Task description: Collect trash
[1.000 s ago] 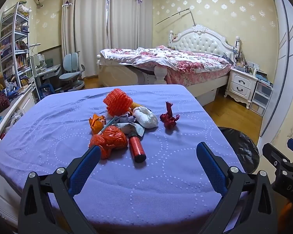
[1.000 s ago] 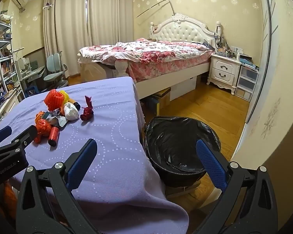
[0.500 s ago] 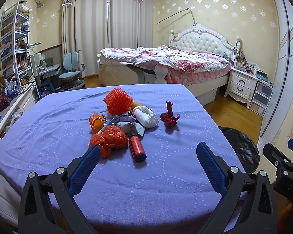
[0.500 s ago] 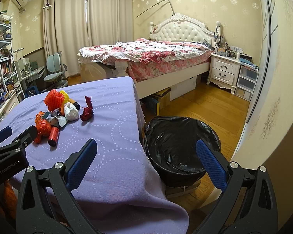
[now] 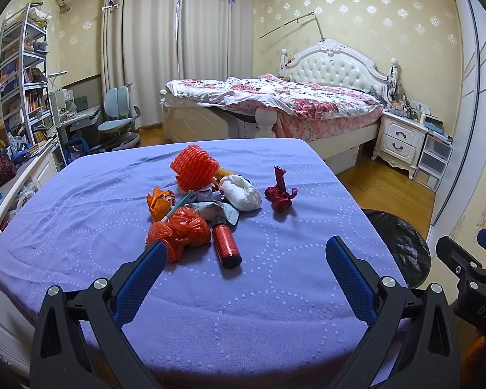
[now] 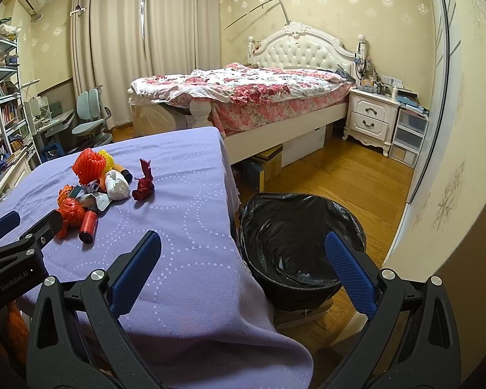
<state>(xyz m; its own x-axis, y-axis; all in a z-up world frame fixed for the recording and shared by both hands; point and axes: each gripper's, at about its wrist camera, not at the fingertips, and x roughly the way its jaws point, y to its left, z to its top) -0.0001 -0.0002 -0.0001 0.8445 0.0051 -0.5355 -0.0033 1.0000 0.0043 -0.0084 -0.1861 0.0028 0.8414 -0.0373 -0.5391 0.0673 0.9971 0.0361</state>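
Note:
A pile of trash lies mid-table on the purple cloth [image 5: 275,291]: an orange foam net [image 5: 193,167], a white wad [image 5: 241,192], a dark red crumpled wrapper [image 5: 280,191], an orange plastic bag [image 5: 178,231], a red shiny tube [image 5: 225,243] and an orange wrapper [image 5: 160,201]. My left gripper [image 5: 246,261] hangs open just short of the tube and bag, holding nothing. My right gripper [image 6: 243,254] is open too, over the table's right edge, beside the black-lined bin [image 6: 299,243] on the floor. The pile [image 6: 97,188] shows at the left in the right wrist view.
A bed [image 5: 275,103] stands behind the table, a white nightstand [image 5: 401,139] to its right. Shelves [image 5: 19,81], a desk and a blue chair [image 5: 118,120] fill the left side. Wooden floor [image 6: 340,175] lies between table, bin and wardrobe wall.

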